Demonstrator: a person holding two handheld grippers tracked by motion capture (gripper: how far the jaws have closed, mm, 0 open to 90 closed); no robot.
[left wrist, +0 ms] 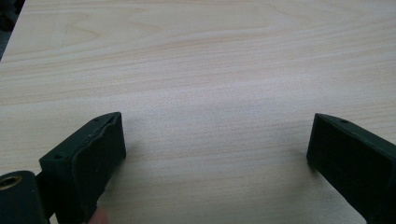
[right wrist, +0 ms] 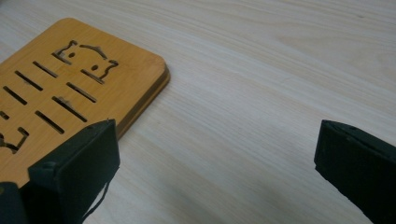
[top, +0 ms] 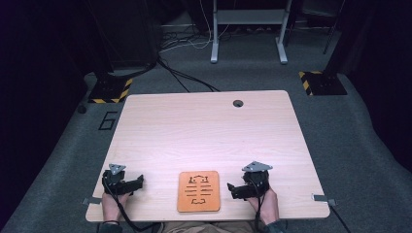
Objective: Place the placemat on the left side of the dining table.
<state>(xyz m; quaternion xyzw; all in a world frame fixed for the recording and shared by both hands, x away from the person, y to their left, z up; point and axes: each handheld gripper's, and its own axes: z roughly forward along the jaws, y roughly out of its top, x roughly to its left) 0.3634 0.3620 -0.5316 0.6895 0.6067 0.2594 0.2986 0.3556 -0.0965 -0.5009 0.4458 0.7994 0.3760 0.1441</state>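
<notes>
A: Status?
B: Both tongs parked low on the surface [top: 204, 126], jaws wide apart, holding nothing. Left tongs [top: 127, 183] face bare wood. Board [top: 198, 191] lies flat between them, just left of my right tongs [top: 241, 189].
A: Why there?
B: Looks like a start pose; board within reach of either.
</notes>
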